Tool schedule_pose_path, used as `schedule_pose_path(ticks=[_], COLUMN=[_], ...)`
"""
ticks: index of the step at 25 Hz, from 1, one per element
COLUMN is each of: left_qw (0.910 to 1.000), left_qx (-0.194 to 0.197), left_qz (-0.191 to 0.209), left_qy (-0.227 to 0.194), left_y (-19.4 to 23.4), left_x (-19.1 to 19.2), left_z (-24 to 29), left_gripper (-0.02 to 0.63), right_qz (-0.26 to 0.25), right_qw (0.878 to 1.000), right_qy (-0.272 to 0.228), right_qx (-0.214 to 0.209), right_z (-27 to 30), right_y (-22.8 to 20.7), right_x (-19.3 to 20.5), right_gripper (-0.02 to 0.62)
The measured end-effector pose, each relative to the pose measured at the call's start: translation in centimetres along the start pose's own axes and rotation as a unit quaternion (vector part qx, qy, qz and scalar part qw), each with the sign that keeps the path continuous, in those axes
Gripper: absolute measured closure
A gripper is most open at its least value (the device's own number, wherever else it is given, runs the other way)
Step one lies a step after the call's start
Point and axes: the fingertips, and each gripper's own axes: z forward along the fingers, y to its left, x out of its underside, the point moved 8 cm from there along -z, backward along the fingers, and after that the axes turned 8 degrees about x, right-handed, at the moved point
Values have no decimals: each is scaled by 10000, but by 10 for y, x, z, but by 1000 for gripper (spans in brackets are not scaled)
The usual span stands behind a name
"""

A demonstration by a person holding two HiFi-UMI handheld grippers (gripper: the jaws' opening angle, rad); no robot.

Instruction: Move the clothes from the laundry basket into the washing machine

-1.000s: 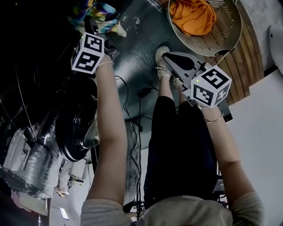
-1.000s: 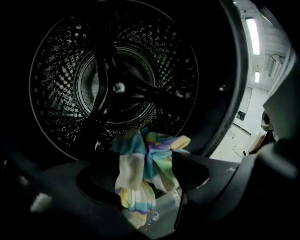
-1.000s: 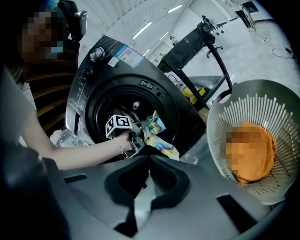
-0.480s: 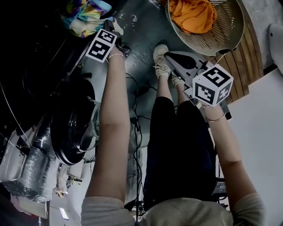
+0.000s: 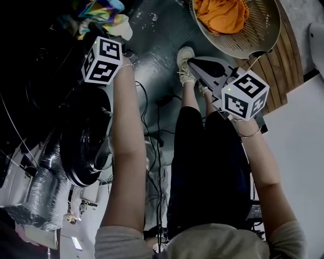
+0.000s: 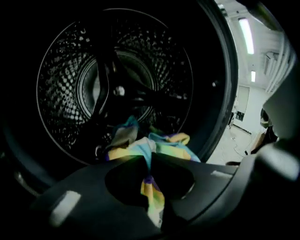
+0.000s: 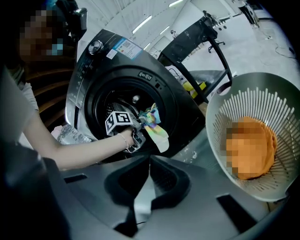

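So the person's standing there, legs in black trousers [image 5: 207, 167] and a pale lace-up shoe [image 5: 185, 63] planted on the dark grey floor [image 5: 157, 35], one claw in each hand.

The right gripper [image 7: 150, 159] is just hanging out in front of them. Its jaws are pressed together with nothing in them. Just beside it on the right sits the round, pale slotted plastic laundry basket [image 7: 262, 98], and there's a crumpled orange garment [image 5: 220, 15] lying in the bottom of it.

The left gripper [image 6: 149, 159] is reached out further, right at the mouth of the dark grey front-loading washing machine [image 7: 117, 51]. Its jaws have just been closing, and now they're pinched tight on a multicoloured cloth [image 6: 164, 146] with yellow, light blue and purple patches. A strip of it runs down between the jaws, and the rest bunches up past the tips over the lower edge of the opening. From the right gripper view you can see a loose end of the cloth dangling down outside the door hole.

Behind that is the perforated metal drum [image 6: 65, 70], dark inside. I can't tell if anything else is in there.
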Motion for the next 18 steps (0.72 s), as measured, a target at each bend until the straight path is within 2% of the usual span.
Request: schedule_pose_path(ticks=[5,7,8,9,10,11,15,18], left_qw=[9952,9944,9956,9972,9985,9993,9996,9989], left_qx=[-194,-170,-143,-82,9,88,38,32], left_qz=[-60,-37,-39,-61,-89,-119,-261,-176], left_qy=[-962,-1047,-925,-739,-533,-351,-117,437], left_y=[20,23,23,21,18,16,11,5], left_x=[-67,-78,-77,-73,-65,-56,-18,20], left_z=[14,24,32,39,45,47,18,0], left_gripper=[568,567,560,506,416,364,337,334], right_qz=[-76,-90,-100,-107,-105,-90,-3,29], right_qw=[9999,9999,9999,9999,9999,9999,10000,10000], right_qy=[-105,-106,-100,-91,-82,-74,-48,-22], right_qx=[-12,-18,-20,-16,-8,3,20,-2], right_z=[0,1,2,2,2,2,1,0], right_y=[3,3,3,2,1,1,2,3], right_x=[-11,-13,-13,-12,-12,-11,-6,-3], right_gripper=[583,583,583,583,583,583,583,583])
